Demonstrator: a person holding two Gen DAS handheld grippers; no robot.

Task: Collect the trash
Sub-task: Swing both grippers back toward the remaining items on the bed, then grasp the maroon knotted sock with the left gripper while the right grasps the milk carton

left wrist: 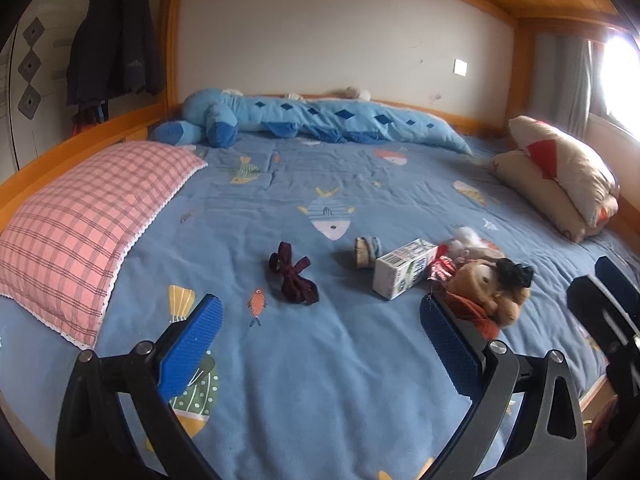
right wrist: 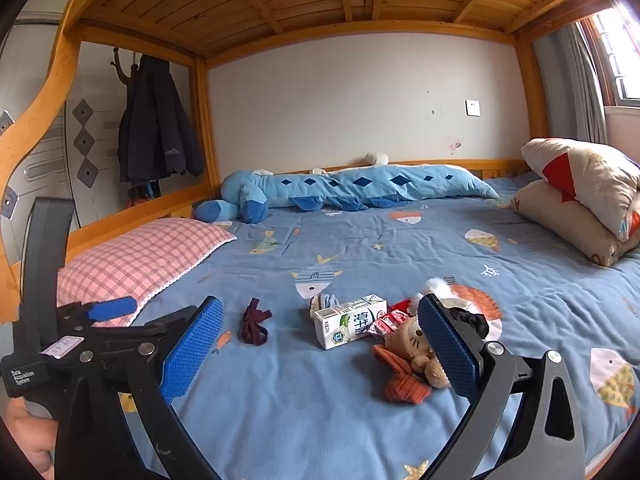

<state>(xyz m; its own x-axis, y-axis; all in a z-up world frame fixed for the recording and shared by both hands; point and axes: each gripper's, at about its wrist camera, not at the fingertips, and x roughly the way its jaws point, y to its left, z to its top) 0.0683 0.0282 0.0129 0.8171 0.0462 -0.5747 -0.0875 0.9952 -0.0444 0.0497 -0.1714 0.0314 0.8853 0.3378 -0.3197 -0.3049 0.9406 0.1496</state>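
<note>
In the left wrist view, the left claw (left wrist: pixel 320 344) hung above the bed (left wrist: pixel 320 380) with its blue-padded fingers (left wrist: pixel 192 344) spread wide and nothing between them. Ahead of it on the blue fish-print blanket lay a dark red hair tie (left wrist: pixel 294 276), and to its right a white milk carton (left wrist: pixel 404 268) on its side, with a small rolled sock (left wrist: pixel 368 250) just behind the carton. A red-and-white wrapper (left wrist: pixel 442 268) touched the carton's right end, and a brown plush toy (left wrist: pixel 488 284) lay against the wrapper. A pink checked pillow (left wrist: pixel 84 232) sat at the left, a long blue plush (left wrist: pixel 312 118) by the far wall and two cream cushions (left wrist: pixel 560 176) at the right. The right claw (left wrist: pixel 612 300) showed at the right edge — whether it was spread could not be told from here.

In the right wrist view, the right claw (right wrist: pixel 320 344) also stood wide apart and empty, over the blanket. The milk carton (right wrist: pixel 350 320) lay between its fingers in the picture but farther off, not touched. The wrapper (right wrist: pixel 386 322) sat against the carton's right end, beside the plush toy (right wrist: pixel 416 352); the hair tie (right wrist: pixel 254 320) lay left of the carton. The left claw (right wrist: pixel 112 308) showed at the left edge — held by a hand (right wrist: pixel 28 432).
</note>
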